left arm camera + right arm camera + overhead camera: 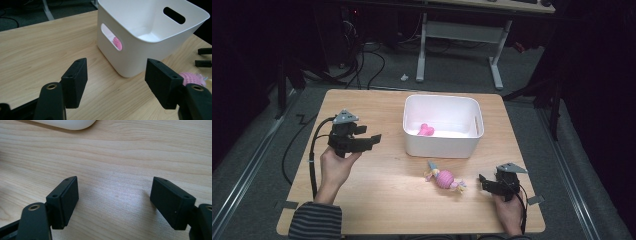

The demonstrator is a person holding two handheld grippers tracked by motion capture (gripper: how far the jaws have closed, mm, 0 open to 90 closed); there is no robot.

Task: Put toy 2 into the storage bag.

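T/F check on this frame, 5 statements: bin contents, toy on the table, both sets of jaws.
1. A pink toy lies inside the white bin. True.
2. The left gripper holds the pink knitted toy. False: its jaws stand open with nothing between them, and that toy lies on the table in front of the bin.
3. The right gripper has its jaws open over bare wood. True.
4. The bin is tipped on its side. False: it stands upright, opening upward.
5. The knitted toy touches the right gripper. False: a gap of table shows between them.
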